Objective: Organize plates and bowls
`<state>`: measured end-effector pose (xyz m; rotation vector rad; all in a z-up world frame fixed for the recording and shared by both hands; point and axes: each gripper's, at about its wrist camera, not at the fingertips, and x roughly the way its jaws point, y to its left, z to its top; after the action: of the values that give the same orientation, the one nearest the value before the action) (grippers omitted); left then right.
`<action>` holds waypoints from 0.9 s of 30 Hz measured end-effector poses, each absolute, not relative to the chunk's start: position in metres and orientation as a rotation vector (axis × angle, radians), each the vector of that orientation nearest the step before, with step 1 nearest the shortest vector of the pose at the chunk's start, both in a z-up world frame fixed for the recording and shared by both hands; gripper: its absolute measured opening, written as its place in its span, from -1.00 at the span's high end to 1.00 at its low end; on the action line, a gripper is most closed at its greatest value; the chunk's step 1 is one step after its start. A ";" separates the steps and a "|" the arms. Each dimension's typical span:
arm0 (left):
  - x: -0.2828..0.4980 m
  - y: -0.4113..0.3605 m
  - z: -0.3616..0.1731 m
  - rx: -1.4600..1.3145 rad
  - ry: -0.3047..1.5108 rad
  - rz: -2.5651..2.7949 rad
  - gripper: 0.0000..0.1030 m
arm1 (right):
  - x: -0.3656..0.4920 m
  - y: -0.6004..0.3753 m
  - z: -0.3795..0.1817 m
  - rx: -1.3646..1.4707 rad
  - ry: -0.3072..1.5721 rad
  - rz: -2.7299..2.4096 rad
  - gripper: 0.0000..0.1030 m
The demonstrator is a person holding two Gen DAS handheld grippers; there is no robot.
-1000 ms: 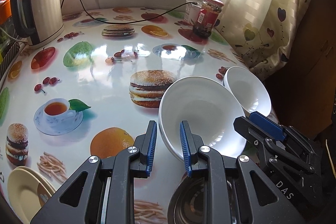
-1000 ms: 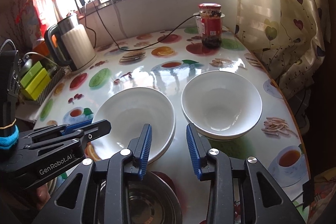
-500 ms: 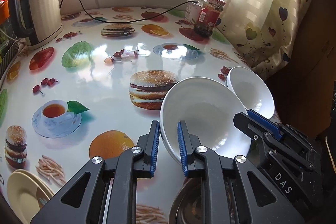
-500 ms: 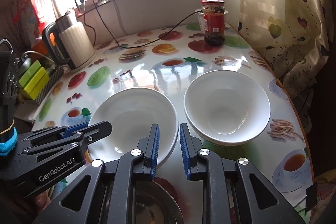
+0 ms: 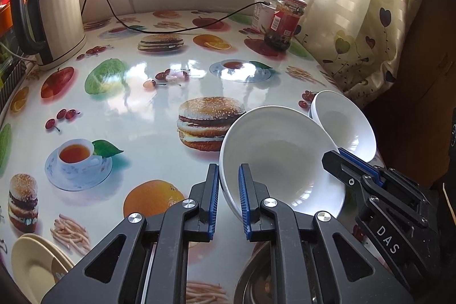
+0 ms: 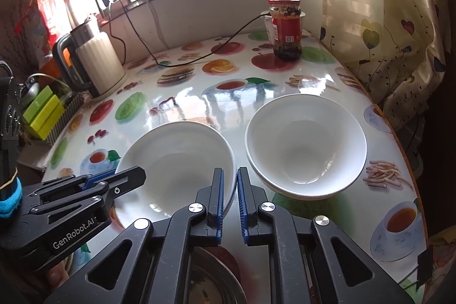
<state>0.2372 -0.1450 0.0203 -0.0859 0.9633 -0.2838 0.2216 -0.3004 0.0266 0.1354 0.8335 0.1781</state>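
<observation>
Both grippers have just been closing: the left gripper (image 5: 228,191) now pinches the near rim of the left bowl (image 5: 280,158), and the right gripper (image 6: 229,198) clamps its opposite rim. A second bowl (image 6: 306,144) sits just beside it on the table (image 5: 136,116); cream plates (image 5: 34,264) lie well apart.

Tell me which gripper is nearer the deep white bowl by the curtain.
Right. The right gripper clamps the shallow white bowl beside the deep white bowl; the left gripper, jaws just closed further on its opposite rim, sits farther away.
</observation>
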 end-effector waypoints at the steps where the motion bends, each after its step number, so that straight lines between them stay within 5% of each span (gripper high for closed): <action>1: 0.237 -0.145 0.021 -0.083 0.962 -0.284 0.72 | 0.222 -0.300 0.026 0.135 0.835 0.177 0.79; 27: 0.229 -0.143 0.032 -0.090 0.923 -0.282 0.75 | 0.212 -0.300 0.036 0.161 0.800 0.155 0.82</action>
<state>0.2293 -0.1429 0.0325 -0.0900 0.9225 -0.2815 0.2120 -0.2997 0.0362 0.1610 0.7995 0.1545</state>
